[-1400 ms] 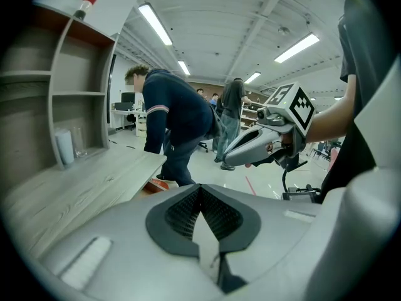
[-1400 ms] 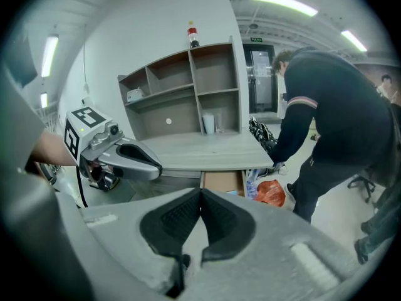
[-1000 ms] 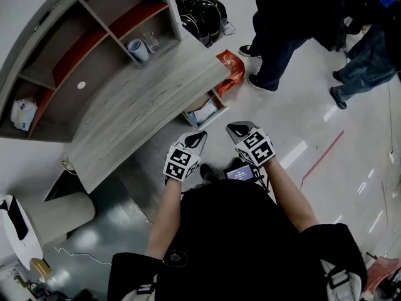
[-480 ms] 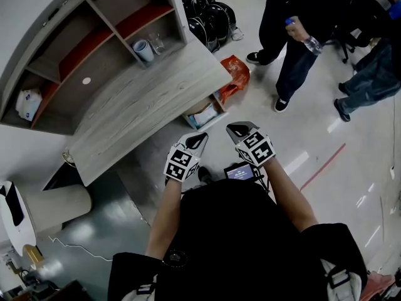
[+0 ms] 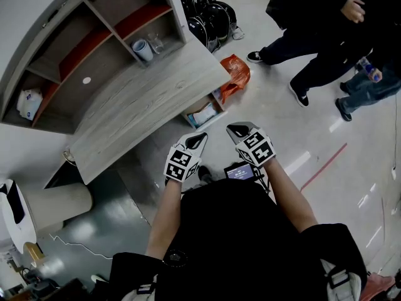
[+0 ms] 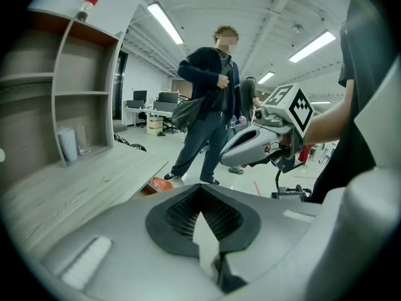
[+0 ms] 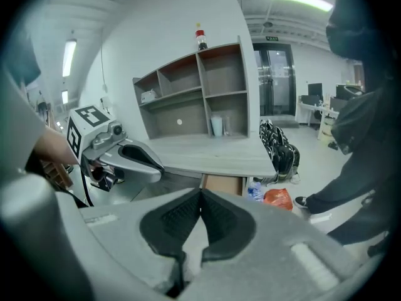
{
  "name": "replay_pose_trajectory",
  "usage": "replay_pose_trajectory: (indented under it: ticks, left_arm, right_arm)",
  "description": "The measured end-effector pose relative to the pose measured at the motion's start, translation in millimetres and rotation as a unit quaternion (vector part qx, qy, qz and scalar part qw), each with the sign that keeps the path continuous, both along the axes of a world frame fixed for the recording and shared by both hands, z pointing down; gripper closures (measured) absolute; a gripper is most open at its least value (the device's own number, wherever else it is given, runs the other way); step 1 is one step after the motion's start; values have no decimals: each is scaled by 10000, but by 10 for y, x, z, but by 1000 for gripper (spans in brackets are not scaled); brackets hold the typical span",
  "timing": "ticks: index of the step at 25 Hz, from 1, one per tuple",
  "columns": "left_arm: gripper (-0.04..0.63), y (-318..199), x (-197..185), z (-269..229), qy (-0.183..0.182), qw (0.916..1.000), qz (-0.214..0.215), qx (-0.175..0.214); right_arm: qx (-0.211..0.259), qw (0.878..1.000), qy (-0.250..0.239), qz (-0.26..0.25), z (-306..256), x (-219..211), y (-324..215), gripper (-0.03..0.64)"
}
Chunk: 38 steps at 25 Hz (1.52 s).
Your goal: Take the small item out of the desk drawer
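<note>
The grey wooden desk (image 5: 144, 99) has its drawer (image 5: 216, 102) pulled out under the right end. A pale white-and-blue item (image 5: 204, 113) lies inside it. In the right gripper view the drawer (image 7: 222, 185) shows as a brown box under the desk top. My left gripper (image 5: 198, 137) and right gripper (image 5: 235, 129) hover side by side over the floor just short of the drawer. Both are shut with nothing between the jaws. The left gripper view shows shut jaws (image 6: 200, 192) and the right gripper (image 6: 260, 144) beside them. The right gripper view shows the same (image 7: 200, 197).
An orange bag (image 5: 236, 72) lies on the floor beside the drawer. Black bags (image 5: 203, 8) sit behind the desk. The shelf unit (image 5: 94, 36) holds a cup (image 5: 137, 47). People (image 5: 326, 36) stand at the right on the floor.
Both grippers have stayed where they were, shut. The people at the upper right have shifted about, one stepping further right.
</note>
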State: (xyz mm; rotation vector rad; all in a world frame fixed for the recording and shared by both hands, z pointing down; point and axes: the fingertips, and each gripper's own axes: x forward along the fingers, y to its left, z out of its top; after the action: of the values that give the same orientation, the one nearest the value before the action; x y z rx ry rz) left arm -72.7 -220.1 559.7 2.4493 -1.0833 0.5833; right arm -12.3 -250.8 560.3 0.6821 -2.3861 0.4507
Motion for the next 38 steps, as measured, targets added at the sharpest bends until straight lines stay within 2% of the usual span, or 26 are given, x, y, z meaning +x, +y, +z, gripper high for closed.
replay_pose_trajectory:
  ticks: [10,18,25,31,38]
  left_arm:
    - [594,-21,154,77,-228,9996,-66,-153]
    - [594,-114,363,179,-640,9977,13,-227]
    - [594,-306,235,380,-1130,9930,63,-345]
    - [594,-479,83,788,-1516,9866,275,-540]
    - [594,-702,26,1242,-1617,9829,539,-699]
  right_arm:
    - [-101,9998,-83,-140,26,199,3,617]
    - [-119,9991,-121,-378,108,462,-92,617]
    - [-190,9988,-50,-441,277,549,-187,617]
    - [-229,9989,-11,-402,460,480,-248,617]
    - [-297,9990,-14,-340,712,354,-370,617]
